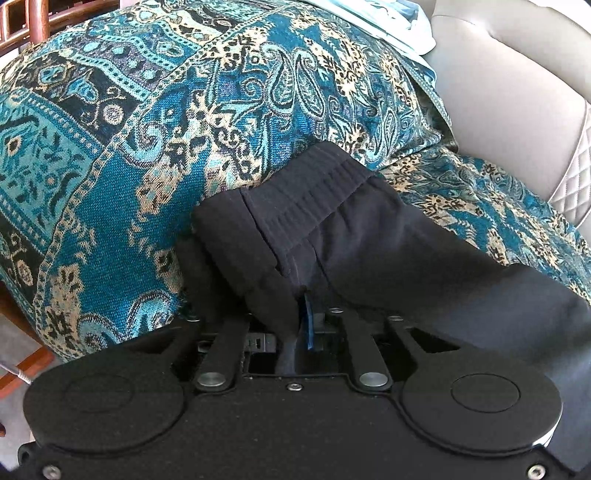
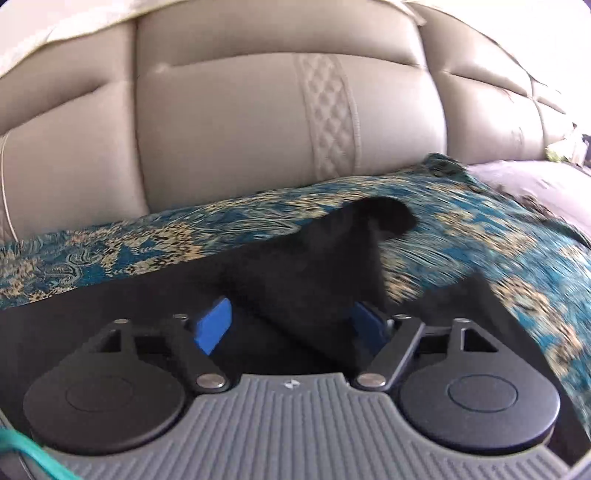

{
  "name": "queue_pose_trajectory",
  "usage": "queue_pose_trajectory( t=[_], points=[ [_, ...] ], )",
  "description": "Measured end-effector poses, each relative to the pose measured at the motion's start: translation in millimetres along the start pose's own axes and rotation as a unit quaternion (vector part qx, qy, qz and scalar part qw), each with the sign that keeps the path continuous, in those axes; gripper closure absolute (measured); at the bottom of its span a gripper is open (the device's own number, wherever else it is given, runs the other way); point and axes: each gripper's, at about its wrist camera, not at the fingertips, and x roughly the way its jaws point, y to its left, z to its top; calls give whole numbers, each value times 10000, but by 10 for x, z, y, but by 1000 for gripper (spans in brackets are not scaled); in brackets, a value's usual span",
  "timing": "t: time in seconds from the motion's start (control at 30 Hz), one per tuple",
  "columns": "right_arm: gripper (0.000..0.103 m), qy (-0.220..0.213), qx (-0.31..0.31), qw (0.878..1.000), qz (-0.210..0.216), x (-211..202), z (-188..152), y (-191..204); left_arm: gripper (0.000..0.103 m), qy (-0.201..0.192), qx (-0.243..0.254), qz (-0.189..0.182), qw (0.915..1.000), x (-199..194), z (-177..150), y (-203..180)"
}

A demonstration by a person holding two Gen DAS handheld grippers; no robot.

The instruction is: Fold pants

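The black pants (image 1: 369,236) lie on a teal and gold patterned throw (image 1: 110,147) over a sofa seat. Their ribbed waistband (image 1: 306,184) shows in the left wrist view, bunched up over my left gripper (image 1: 301,317). That gripper is shut on the waistband fabric, which hides most of the blue pads. In the right wrist view my right gripper (image 2: 291,325) is open, its blue pads (image 2: 214,325) wide apart. A fold of the black pants (image 2: 332,266) lies between them and hides part of the right pad. The view is motion-blurred.
The beige leather sofa backrest (image 2: 258,122) rises just behind the throw (image 2: 480,240); it also shows in the left wrist view (image 1: 517,74). A light blue cloth (image 1: 388,18) lies at the top. Wooden furniture (image 1: 33,18) stands at the far left.
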Motion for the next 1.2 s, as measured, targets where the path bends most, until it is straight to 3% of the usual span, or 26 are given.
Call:
queue_pose_trajectory(
  t=[0.03, 0.1, 0.13, 0.17, 0.2, 0.23, 0.33, 0.5, 0.8, 1.03, 1.2],
  points=[
    [14, 53, -106, 9999, -52, 27, -3, 57, 90, -3, 16, 10, 10000, 6, 3, -7],
    [25, 122, -203, 9996, -175, 119, 23, 124, 90, -7, 46, 39, 10000, 10, 3, -21],
    [41, 124, -165, 9996, -182, 136, 45, 120, 90, -5, 59, 50, 10000, 16, 10, -27],
    [73, 117, -39, 9997, -233, 136, 79, 97, 90, -1, 65, 60, 10000, 18, 7, -32],
    [93, 114, 139, 9993, -331, 125, 113, 57, 90, 7, 63, 66, 10000, 19, 3, -37],
    [96, 143, 379, 9981, -460, 97, 137, -22, 90, 17, 63, 64, 10000, 26, 8, -36],
    [97, -18, 1204, 9909, -605, -58, 151, -330, 90, 55, 65, 29, 10000, 51, 26, -26],
    [97, -465, 1641, 9785, -1159, -557, 98, -821, 92, 140, 237, -92, 9996, 32, 64, 15],
    [96, 228, 2023, 9669, -1536, -1041, -254, -1510, 93, 374, 302, -433, 9979, 13, 208, 92],
    [95, 969, 2223, 9577, -1548, -1052, -340, -1633, 92, 371, 702, -439, 9959, 11, 233, 77],
    [95, 1235, 2261, 9522, -1642, -1072, -393, -1677, 92, 392, 824, -495, 9946, 5, 229, 109]
  ],
)
